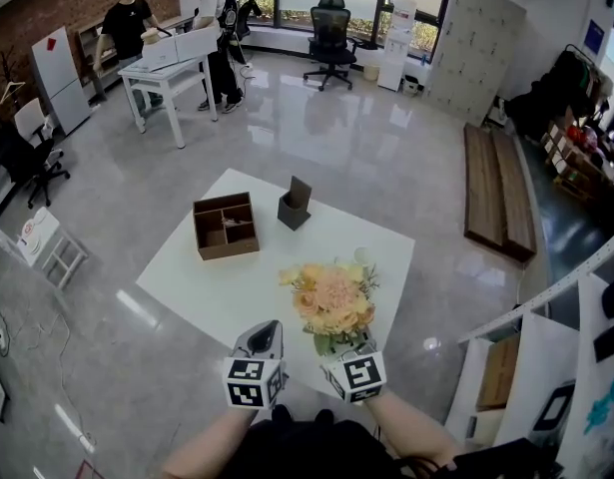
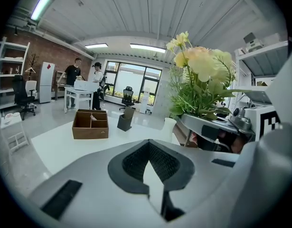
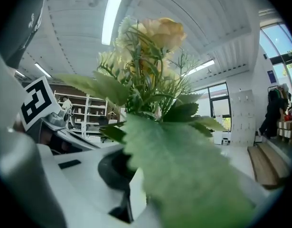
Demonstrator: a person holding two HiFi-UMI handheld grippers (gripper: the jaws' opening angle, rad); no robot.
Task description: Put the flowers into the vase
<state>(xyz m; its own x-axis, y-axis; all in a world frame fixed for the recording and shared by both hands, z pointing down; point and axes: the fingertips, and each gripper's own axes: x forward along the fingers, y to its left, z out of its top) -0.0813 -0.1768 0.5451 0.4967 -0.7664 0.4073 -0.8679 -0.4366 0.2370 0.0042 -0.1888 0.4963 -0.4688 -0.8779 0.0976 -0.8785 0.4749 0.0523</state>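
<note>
Close to the person's body, over the near edge of the white table (image 1: 222, 302), the right gripper (image 1: 344, 353) is clamped narrow on the low stems of the flowers (image 1: 331, 302) and holds the bunch upright, blooms on top. Its own view is almost filled by one big leaf, and that is the first likely trouble. With the stem ends and the way ahead covered, they may well come down on the rim of the vase (image 2: 168, 128) instead of inside it. The vase looks light and slim, so a sideways push from the stems could tip it or slide it across the smooth tabletop. The bunch is also top-heavy above a low grip, so a quick turn of the wrist may let it swing or slip between the pads.

Just to the left, the left gripper (image 1: 268, 328) has its jaws together with nothing between them, and it touches nothing. It seems free to steady the vase, though a careless reach could knock it.

Beyond the flowers, the vase stands on the table, apart from both grippers and partly hidden behind the blooms in the head view. Seen from the left gripper, it sits just left of the leaves. Farther back are a wooden box (image 1: 226, 226) and a dark holder (image 1: 295, 205).
</note>
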